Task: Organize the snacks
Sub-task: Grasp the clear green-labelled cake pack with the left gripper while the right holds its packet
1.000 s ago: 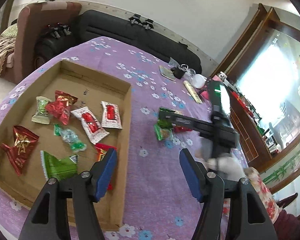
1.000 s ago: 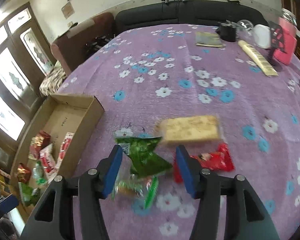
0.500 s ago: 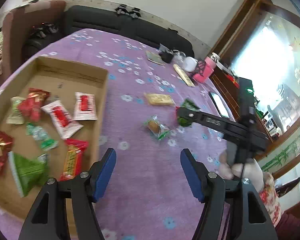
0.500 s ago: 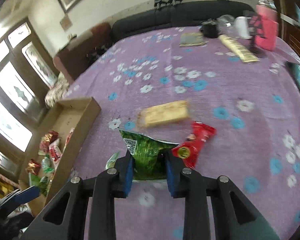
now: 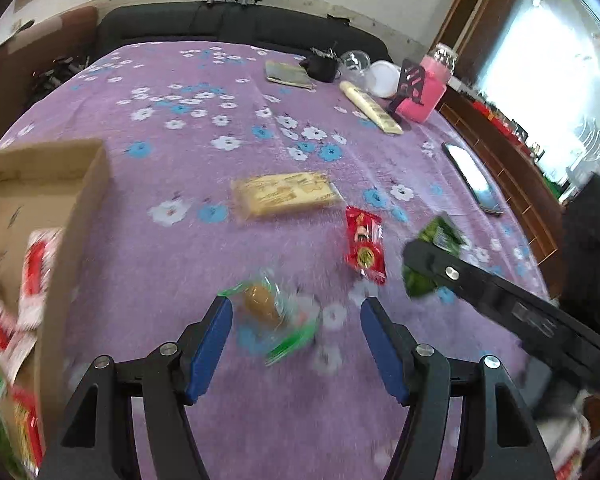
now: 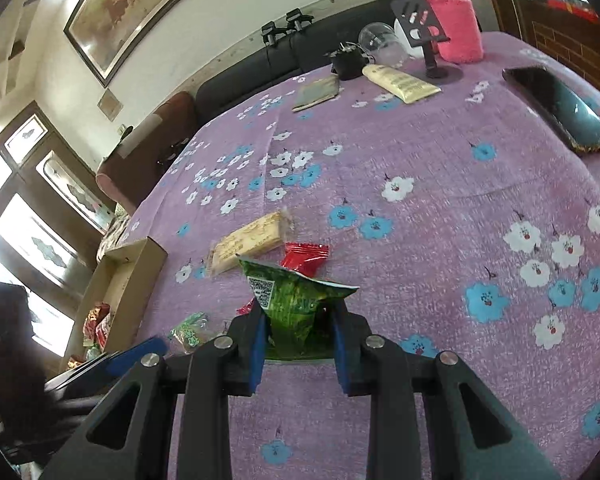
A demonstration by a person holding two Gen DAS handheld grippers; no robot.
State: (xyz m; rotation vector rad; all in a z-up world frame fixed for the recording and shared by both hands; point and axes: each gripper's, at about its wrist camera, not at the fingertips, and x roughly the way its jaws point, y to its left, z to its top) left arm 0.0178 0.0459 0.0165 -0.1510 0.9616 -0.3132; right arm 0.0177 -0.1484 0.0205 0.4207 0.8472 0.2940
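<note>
My right gripper [image 6: 298, 328] is shut on a green snack packet [image 6: 296, 304], lifted off the purple flowered cloth; the same packet [image 5: 436, 256] shows at the right of the left wrist view. My left gripper [image 5: 296, 320] stands open over a clear-wrapped candy with green ends [image 5: 272, 312], which lies between the blue pads untouched. A yellow cracker pack [image 5: 284, 196] and a red packet [image 5: 364, 246] lie further out. The cardboard box [image 5: 80, 184] at the left holds several red and green snacks.
At the table's far side stand a pink jar [image 5: 424, 88], a phone stand [image 5: 410, 88], a cream tube [image 5: 370, 106], a small booklet [image 5: 288, 74] and a black object [image 5: 322, 66]. A phone [image 5: 472, 178] lies at the right. A dark sofa [image 5: 236, 28] is behind.
My right gripper shut on the green packet and raised it off the cloth. My left gripper swung right from the box to hover over the clear-wrapped candy.
</note>
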